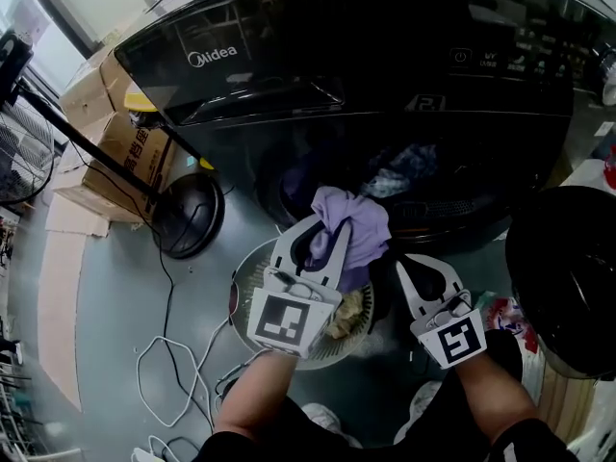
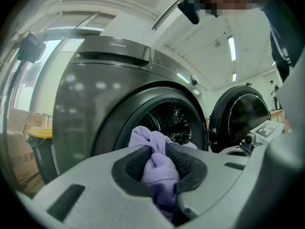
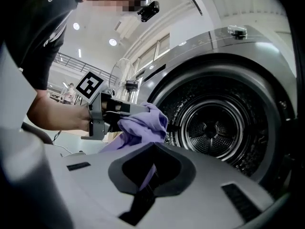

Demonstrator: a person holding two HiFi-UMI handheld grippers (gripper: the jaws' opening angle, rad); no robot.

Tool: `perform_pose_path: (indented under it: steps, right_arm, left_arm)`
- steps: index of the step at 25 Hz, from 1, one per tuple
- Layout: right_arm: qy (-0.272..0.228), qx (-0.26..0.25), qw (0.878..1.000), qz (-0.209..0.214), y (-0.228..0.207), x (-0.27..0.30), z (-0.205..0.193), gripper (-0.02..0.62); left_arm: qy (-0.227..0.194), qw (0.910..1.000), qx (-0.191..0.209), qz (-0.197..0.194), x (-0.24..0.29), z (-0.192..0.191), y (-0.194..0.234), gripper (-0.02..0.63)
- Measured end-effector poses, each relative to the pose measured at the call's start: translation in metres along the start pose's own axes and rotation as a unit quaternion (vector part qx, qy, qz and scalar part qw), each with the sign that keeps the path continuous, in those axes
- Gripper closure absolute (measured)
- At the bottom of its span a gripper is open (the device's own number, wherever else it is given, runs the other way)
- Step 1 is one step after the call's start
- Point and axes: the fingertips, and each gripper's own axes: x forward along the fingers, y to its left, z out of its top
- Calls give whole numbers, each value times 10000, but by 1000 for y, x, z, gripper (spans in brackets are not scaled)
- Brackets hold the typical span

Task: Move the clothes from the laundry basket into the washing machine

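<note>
A lilac garment (image 1: 361,227) hangs from my left gripper (image 1: 327,221), which is shut on it just in front of the washing machine's open drum (image 1: 385,186). In the left gripper view the cloth (image 2: 159,171) bulges between the pads, with the drum mouth (image 2: 174,123) right behind it. My right gripper (image 1: 402,260) is lower and to the right, jaws close together. Only a lilac sliver shows in the slit between them (image 3: 150,168). The round wire laundry basket (image 1: 248,279) sits under both grippers with a yellowish item (image 1: 348,313) in it. Several clothes (image 1: 399,176) lie in the drum.
The machine's round door (image 1: 563,277) stands open at the right. A standing fan's base (image 1: 188,215) and pole are at the left, with cardboard boxes (image 1: 125,152) behind. White cables (image 1: 173,373) trail over the floor near the basket.
</note>
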Motion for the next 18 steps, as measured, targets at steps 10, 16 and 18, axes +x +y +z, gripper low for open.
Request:
perform_pose_path:
  steps: [10,16,18]
  right_arm:
    - [60,247,9967,-772,-51,-32,0,588]
    - [56,212,9964,-823,-58,-45,1,588]
    - [29,204,9963,-840,-60,-48,2,588]
  left_arm:
    - [-312,9988,24,-371,99,13,-33,541]
    - [-314,9994,-69,-152,138,8,-23,541]
    - [-328,9994,-79,-84,149,8,-20,541]
